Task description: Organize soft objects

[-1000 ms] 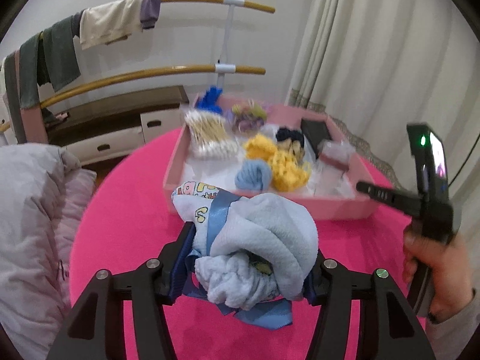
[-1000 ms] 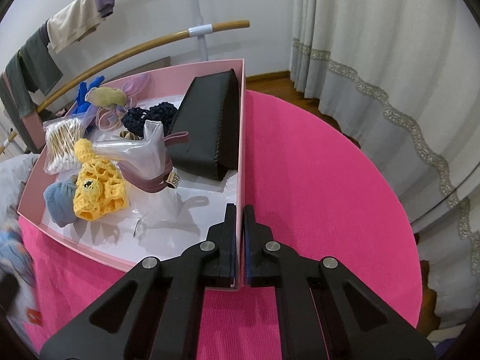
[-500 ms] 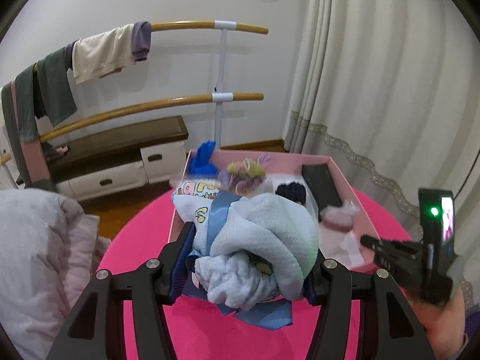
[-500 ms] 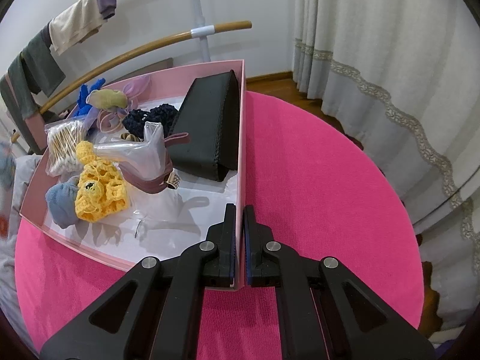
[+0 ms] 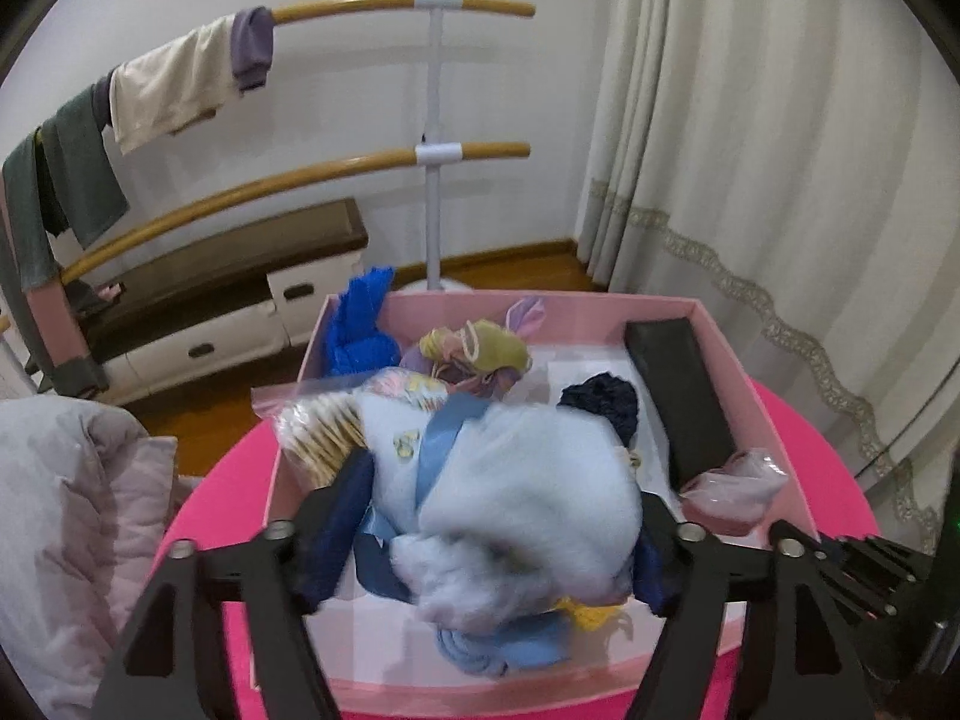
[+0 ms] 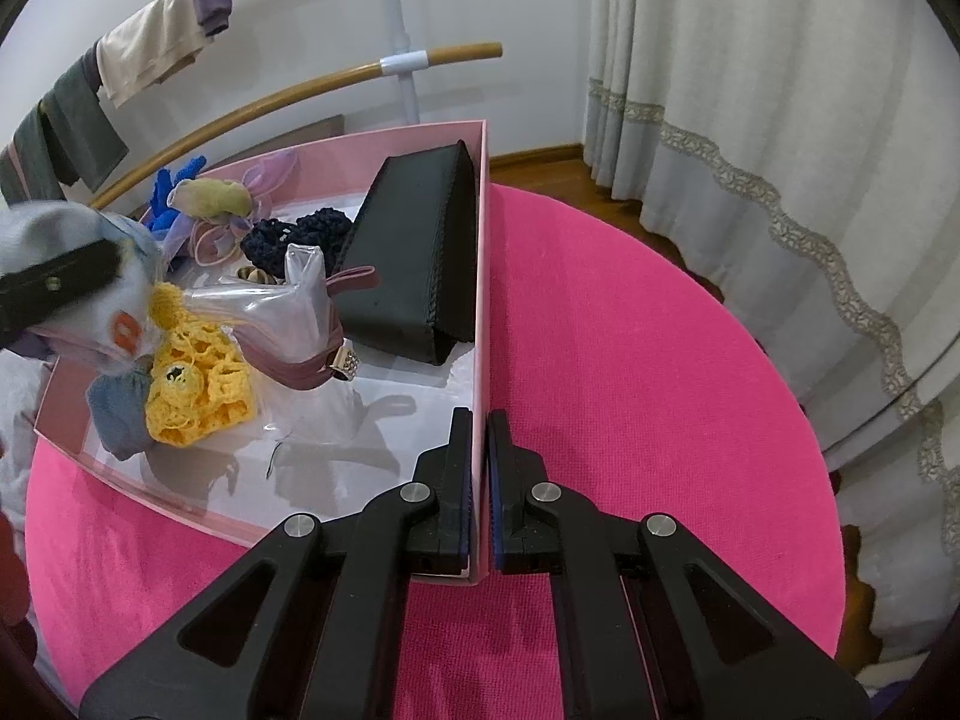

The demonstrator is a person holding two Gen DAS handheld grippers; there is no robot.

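Note:
My left gripper (image 5: 486, 516) is shut on a light blue cloth bundle (image 5: 516, 492) with a blue ribbon and holds it over the pink box (image 5: 762, 396). The bundle also shows at the left of the right wrist view (image 6: 66, 264). My right gripper (image 6: 479, 480) is shut on the box's right wall (image 6: 480, 312) near its front corner. In the box lie a yellow crochet piece (image 6: 192, 384), a blue-grey cloth (image 6: 117, 414), a dark scrunchie (image 6: 300, 240), a pastel scrunchie (image 6: 216, 204) and a blue glove (image 5: 360, 330).
A black case (image 6: 414, 276), a clear bag with a pink strap (image 6: 294, 324) and a bag of cotton swabs (image 5: 318, 426) are also in the box. The box stands on a round pink table (image 6: 630, 372). Curtains (image 6: 750, 90) hang right; a clothes rack (image 5: 432, 138) stands behind.
My left gripper has carried the bundle forward from the near table edge to above the box. My right gripper has stayed clamped on the box wall.

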